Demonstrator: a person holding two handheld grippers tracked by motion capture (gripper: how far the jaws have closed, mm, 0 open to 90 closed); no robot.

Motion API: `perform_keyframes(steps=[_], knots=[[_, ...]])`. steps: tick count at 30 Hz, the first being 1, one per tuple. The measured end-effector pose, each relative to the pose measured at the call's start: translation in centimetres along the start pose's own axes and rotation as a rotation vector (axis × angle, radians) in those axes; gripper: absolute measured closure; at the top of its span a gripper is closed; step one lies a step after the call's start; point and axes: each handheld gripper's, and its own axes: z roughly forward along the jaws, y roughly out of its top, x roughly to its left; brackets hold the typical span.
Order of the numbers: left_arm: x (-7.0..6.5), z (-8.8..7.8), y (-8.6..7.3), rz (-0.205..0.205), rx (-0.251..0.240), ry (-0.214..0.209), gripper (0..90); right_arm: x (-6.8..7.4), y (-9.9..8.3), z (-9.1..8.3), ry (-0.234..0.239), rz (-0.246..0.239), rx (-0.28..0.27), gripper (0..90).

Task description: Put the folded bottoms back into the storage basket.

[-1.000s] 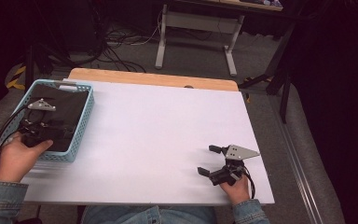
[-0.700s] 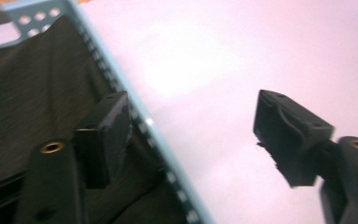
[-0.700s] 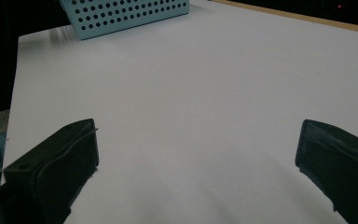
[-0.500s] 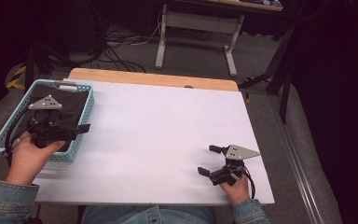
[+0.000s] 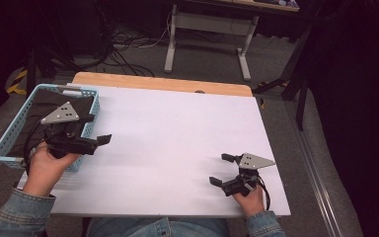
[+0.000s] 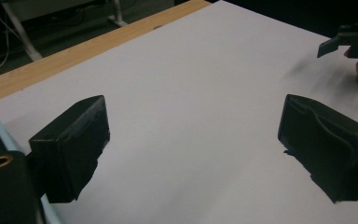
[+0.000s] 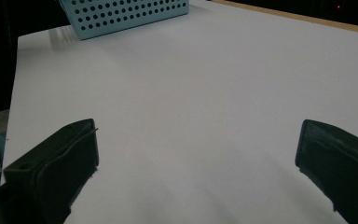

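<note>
Nearby, blue basket beside left claw

The high view looks forward and down over the whole white tabletop from the near side. Each claw view rides low and close above that surface. The right one faces left toward the blue basket, shared with the high view.

Basket contents dark, indistinct
</note>
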Motion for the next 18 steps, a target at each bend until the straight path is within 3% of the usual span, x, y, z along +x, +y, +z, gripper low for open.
perform_keyframes(steps=[6, 11, 15, 18], knots=[[-0.9, 1.4, -0.4, 0.025, -0.007, -0.055, 5.2, 0.0, 0.0, 0.0, 0.000, -0.002, -0.001, 0.2], [-1.5, 2.4, -0.9, 0.016, -0.048, -0.136, 2.8, 0.0, 0.0, 0.0, 0.002, -0.003, 0.000, 0.2], [-1.9, 3.4, -1.5, 0.010, -0.050, -0.167, 2.6, 0.0, 0.0, 0.0, 0.002, -0.004, -0.002, 0.2], [-2.1, 3.9, -2.2, 0.013, -0.080, -0.182, 2.5, 0.0, 0.0, 0.0, 0.003, -0.004, -0.003, 0.2]])
